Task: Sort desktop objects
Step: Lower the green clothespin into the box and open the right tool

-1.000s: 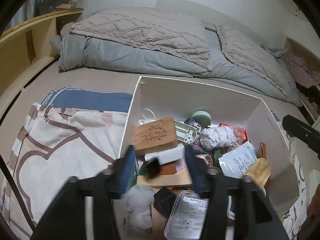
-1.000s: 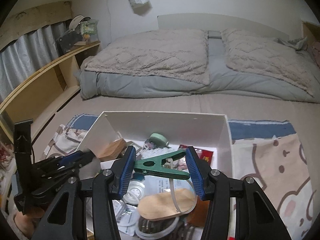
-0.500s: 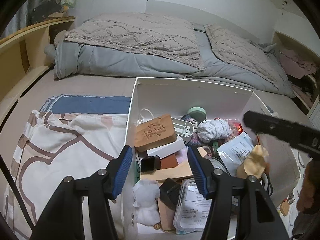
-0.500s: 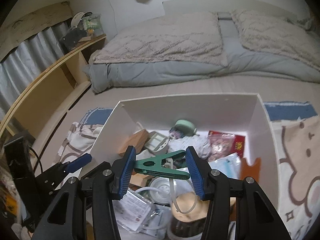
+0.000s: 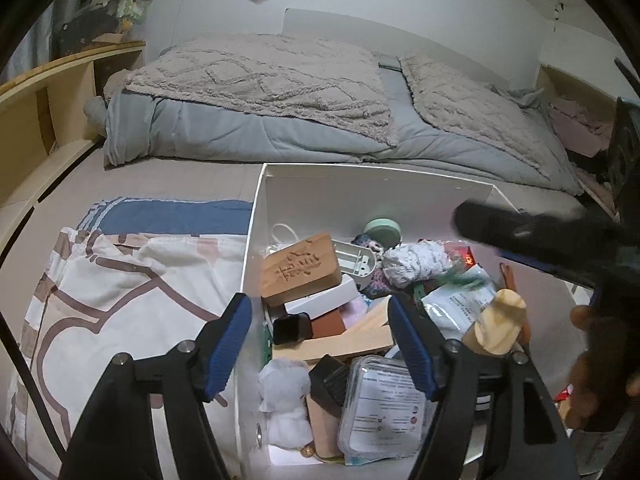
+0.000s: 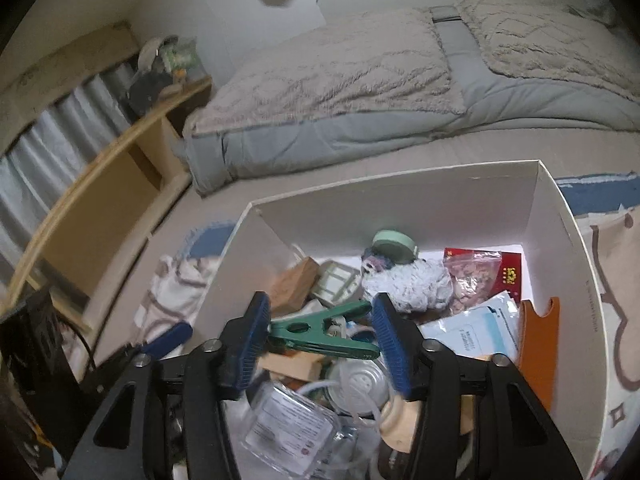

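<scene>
A white box (image 5: pixel 372 194) (image 6: pixel 400 204) full of small objects stands on the bed. My right gripper (image 6: pixel 320 338) is shut on a green clamp (image 6: pixel 320 334) and holds it over the box's contents. In the left wrist view the right gripper is a dark blur (image 5: pixel 540 236) over the box's right side. My left gripper (image 5: pixel 320 344) is open and empty, its fingers astride the box's near left wall, above a small black cube (image 5: pixel 292 328) and a carved wooden block (image 5: pixel 300 270).
The box holds a white cloth ball (image 6: pixel 412 284), a mint round case (image 6: pixel 394 244), a red snack bag (image 6: pixel 476 276), paper packets (image 6: pixel 476 336), an orange piece (image 6: pixel 538 344). A patterned cloth (image 5: pixel 120 280) lies left of the box. A grey duvet (image 5: pixel 280 112) lies behind, a wooden shelf (image 6: pixel 100 184) at left.
My right gripper has moved forward and down over the box with the green clamp in it. My left gripper has drawn back and opened wider.
</scene>
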Demonstrator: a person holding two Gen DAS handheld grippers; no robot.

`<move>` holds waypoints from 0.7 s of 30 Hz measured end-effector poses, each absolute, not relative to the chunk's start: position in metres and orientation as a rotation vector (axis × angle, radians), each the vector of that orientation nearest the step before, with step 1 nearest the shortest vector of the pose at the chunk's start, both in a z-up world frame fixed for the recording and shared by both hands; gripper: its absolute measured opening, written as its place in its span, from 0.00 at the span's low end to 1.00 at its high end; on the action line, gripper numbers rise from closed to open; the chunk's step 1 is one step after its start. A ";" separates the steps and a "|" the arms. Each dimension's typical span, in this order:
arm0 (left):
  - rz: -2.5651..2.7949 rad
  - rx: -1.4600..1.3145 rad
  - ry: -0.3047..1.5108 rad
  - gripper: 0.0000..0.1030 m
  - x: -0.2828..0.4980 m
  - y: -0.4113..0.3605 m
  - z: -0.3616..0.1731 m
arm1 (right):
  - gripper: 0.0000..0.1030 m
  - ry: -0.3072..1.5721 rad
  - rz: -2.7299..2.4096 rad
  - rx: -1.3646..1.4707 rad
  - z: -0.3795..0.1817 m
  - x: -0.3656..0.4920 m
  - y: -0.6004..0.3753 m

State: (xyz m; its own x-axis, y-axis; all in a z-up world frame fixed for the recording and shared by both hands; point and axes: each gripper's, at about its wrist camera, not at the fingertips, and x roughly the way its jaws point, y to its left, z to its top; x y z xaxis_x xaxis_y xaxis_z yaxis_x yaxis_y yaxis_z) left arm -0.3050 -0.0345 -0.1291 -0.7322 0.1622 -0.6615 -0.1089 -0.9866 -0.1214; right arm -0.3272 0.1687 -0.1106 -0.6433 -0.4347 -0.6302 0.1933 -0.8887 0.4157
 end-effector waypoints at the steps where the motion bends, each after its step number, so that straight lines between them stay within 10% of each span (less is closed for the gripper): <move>1: 2.793 -1.077 -0.109 0.69 -0.305 -0.034 -0.129 | 1.00 -0.451 -2.538 1.081 -0.109 -0.327 0.170; 21: 2.799 -1.053 -0.078 0.71 -0.300 -0.020 -0.120 | 1.00 -0.395 -2.574 1.043 -0.097 -0.319 0.176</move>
